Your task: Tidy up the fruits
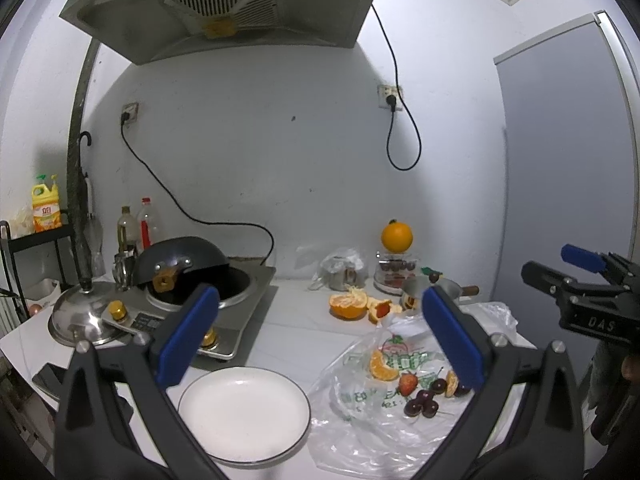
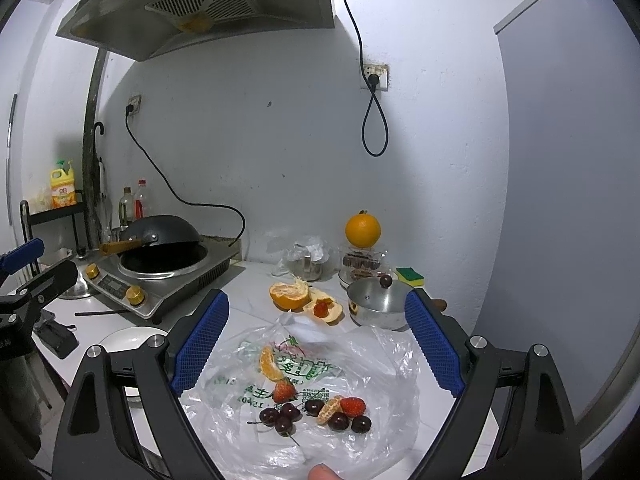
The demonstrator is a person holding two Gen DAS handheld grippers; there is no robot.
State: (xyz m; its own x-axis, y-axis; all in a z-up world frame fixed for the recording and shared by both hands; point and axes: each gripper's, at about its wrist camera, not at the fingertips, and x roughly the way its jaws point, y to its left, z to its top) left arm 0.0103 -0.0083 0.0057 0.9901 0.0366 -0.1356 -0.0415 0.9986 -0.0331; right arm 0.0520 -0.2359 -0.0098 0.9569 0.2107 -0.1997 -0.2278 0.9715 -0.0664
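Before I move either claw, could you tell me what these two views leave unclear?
- Glass container under the whole orange: contents too small and glare-blurred in both views.
- White plate: largely hidden by the right claw's frame in the right view.
- Printed text on the plastic bag: crumpled, unreadable.
- Cherries: partly hidden behind the left claw's finger in the left view.

I see a white plate [image 1: 244, 412] with a thin dark rim on my white counter [image 1: 304, 320]. The clear plastic bag [image 2: 320, 392] carries green print and holds red strawberries [image 2: 285, 391], dark maroon cherries [image 2: 280, 418] and orange segments [image 2: 271, 363]. Both my grippers wear blue pads [image 2: 200, 344] with a fine grid texture on black frames. A whole orange [image 2: 363, 230] glows orange.
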